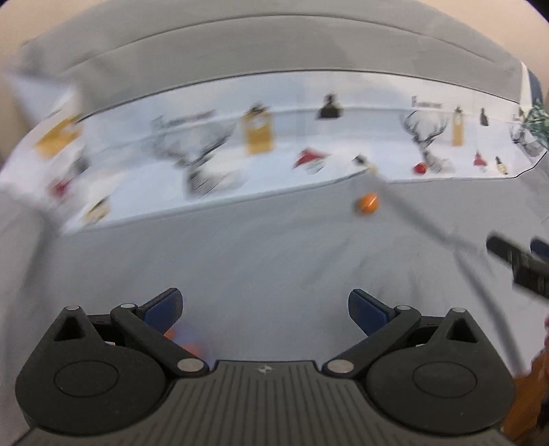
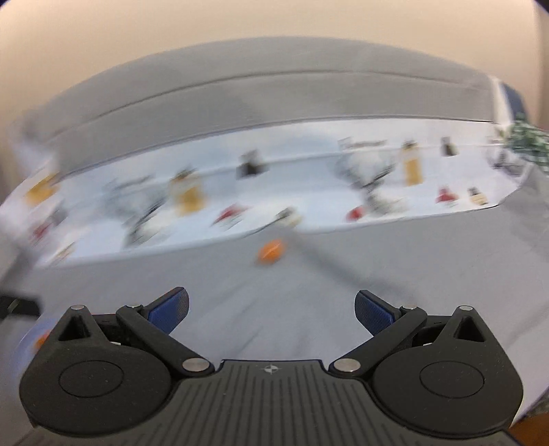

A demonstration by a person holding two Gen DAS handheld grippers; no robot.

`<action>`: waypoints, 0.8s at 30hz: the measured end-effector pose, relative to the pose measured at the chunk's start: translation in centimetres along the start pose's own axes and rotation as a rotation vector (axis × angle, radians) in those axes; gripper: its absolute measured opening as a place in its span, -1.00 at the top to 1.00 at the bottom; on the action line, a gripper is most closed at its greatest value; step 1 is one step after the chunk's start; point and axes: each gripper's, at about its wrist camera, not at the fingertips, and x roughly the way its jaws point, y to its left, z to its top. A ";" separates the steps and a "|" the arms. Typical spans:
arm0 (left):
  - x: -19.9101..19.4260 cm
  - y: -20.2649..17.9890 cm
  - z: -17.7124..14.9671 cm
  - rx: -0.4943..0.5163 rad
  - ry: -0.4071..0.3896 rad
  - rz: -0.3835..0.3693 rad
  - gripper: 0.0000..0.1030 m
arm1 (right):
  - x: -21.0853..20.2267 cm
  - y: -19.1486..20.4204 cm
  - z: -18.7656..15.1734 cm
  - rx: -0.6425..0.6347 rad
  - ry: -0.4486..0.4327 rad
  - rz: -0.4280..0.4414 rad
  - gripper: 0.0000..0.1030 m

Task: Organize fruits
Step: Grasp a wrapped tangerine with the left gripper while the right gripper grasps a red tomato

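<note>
Both views are smeared by motion blur, so fine detail cannot be relied on, and that blur is itself judged the main hazard: a reach made at this pace could overshoot the small orange fruit [image 1: 367, 203], which lies alone on the grey cloth [image 1: 260, 247] just in front of the patterned runner [image 1: 219, 144] and well apart from both tools. Being round, it is likely to roll if it is nudged by a fingertip instead of being straddled. The left gripper [image 1: 265, 310] is spread wide with nothing between its blue pads [image 1: 164, 308]; an orange blur [image 1: 187, 343] is seen beneath its left finger, but whether that is more fruit cannot be told. The right gripper [image 2: 271, 310] is likewise wide open and empty, and the fruit [image 2: 271, 253] is seen ahead of it, slightly left of centre. A thin grey line [image 1: 429, 223], possibly a cord or rod, runs diagonally past the fruit and could be snagged. At the right edge of the left view a dark object [image 1: 514, 257], perhaps the other tool, is near enough for a clash to be possible. The surface is a grey-covered table, the runner is printed with stags and bottles, and a plain beige wall [image 2: 274, 27] is seen behind.
</note>
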 end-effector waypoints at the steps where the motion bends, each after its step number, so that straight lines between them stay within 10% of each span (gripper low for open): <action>1: 1.8 -1.4 1.4 0.013 -0.007 -0.015 -0.99 | 2.2 -2.0 1.5 0.015 -0.024 -0.018 -0.98; 10: 23.2 -12.0 8.9 0.098 0.108 -0.127 -0.99 | 27.8 -13.8 7.5 0.153 0.036 -0.102 -0.98; 17: 31.7 -14.5 10.0 0.151 0.136 -0.129 -0.99 | 41.5 -14.9 6.8 0.154 0.098 -0.189 -0.98; 19: 32.3 -14.6 9.9 0.150 0.127 -0.137 -0.81 | 43.3 -14.7 6.3 0.132 0.125 -0.215 -0.98; 20: 32.3 -14.6 9.9 0.150 0.126 -0.159 -0.36 | 43.4 -14.2 5.8 0.094 0.099 -0.240 -0.95; 21: 32.1 -14.6 9.9 0.150 0.119 -0.173 0.09 | 43.2 -14.0 5.5 0.072 0.087 -0.246 -0.76; 22: 31.7 -14.6 9.9 0.157 0.108 -0.184 0.19 | 42.7 -13.7 5.1 0.058 0.063 -0.237 -0.08; 24: 31.1 -14.1 10.0 0.135 0.118 -0.221 0.20 | 42.0 -12.9 4.9 -0.002 0.041 -0.246 0.38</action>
